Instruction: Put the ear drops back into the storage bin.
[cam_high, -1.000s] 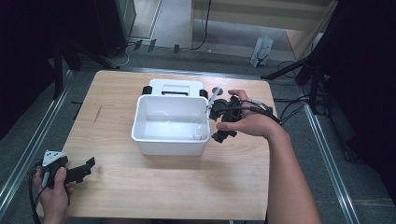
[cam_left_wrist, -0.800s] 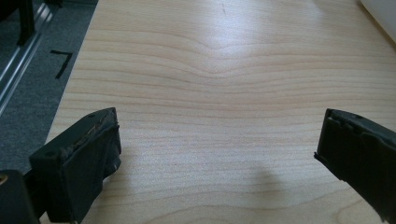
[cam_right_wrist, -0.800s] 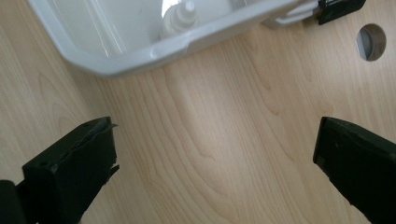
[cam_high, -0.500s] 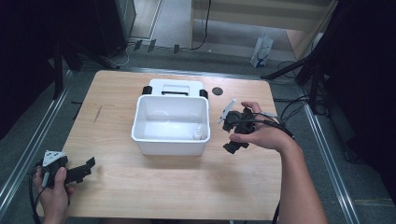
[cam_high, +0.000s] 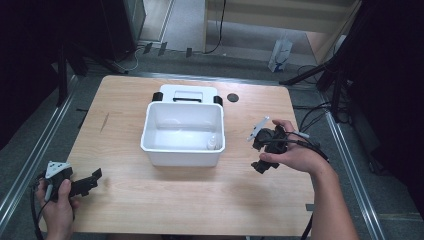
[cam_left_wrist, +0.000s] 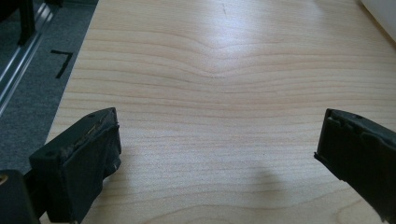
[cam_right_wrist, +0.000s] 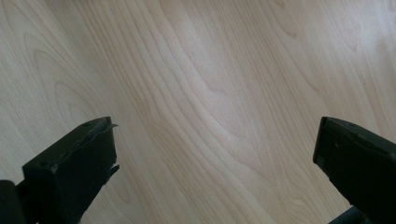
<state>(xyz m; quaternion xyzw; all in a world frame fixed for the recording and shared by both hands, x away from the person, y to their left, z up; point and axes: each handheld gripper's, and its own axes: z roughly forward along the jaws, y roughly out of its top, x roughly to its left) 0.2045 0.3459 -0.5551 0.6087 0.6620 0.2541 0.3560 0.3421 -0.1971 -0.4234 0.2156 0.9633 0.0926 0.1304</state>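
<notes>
White plastic bin sits near the middle of the bench, a little toward the far edge, with a small clear bottle standing in its near right corner; a white lid lies flat just behind it, touching its far wall. My right gripper hovers off the bin's right side, near the bench's right edge, jaws spread wide with nothing but bare wood between them. My left gripper waits at the near left corner, also wide open and empty. I judge the bottle is in, so the lid comes next. To do that well I should reach over the bin's right wall, grip the lid by one edge, lift it level and lower it square so the black clips meet the rim. A dark round spot lies to the lid's right.
</notes>
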